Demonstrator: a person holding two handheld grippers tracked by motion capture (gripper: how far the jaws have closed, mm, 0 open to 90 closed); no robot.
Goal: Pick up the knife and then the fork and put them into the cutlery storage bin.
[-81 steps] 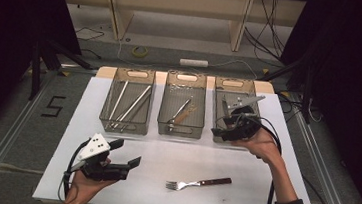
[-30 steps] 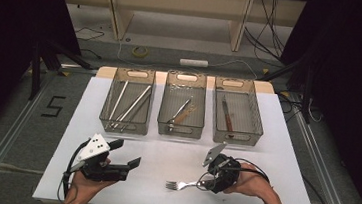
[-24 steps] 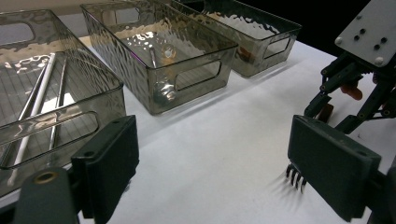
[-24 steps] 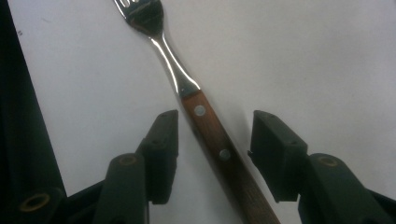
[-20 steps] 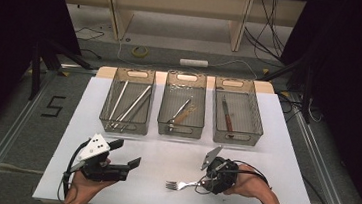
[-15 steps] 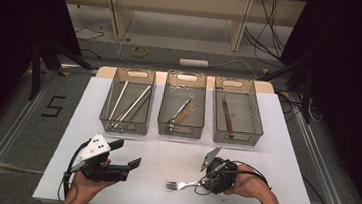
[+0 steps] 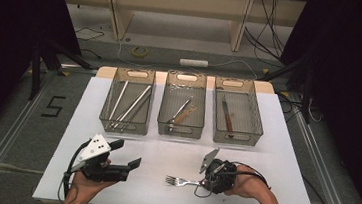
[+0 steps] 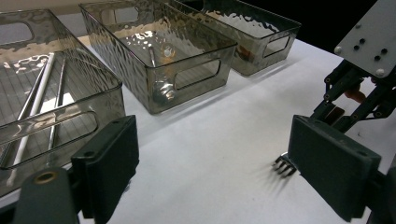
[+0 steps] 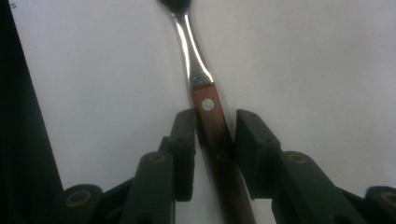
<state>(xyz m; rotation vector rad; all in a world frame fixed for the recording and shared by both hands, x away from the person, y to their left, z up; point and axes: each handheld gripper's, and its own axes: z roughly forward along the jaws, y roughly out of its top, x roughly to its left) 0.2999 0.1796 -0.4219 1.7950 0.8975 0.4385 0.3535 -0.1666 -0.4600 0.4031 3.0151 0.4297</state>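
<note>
A fork (image 7: 181,182) with a wooden handle lies on the white table near the front edge, tines pointing left. My right gripper (image 7: 206,185) is down at its handle. In the right gripper view the brown handle (image 9: 208,109) runs between the jaws of this gripper (image 9: 215,140); they have just been closing and stand close on either side, with a thin gap still showing. My left gripper (image 7: 128,153) hovers open at the front left with nothing between its pads (image 8: 219,177); past them I see the fork's tines (image 8: 282,165) and the right gripper (image 8: 345,107).
Three smoked clear bins stand in a row at the back: the left bin (image 7: 124,126) holds long metal rods, the middle bin (image 7: 180,132) holds utensils, and the right bin (image 7: 236,137) holds a wooden-handled knife (image 7: 226,117). The white mat (image 7: 164,155) lies between bins and hands.
My right hand came from the right bin down to the fork and stopped there; its jaws have narrowed around the handle. The left gripper has not moved.
</note>
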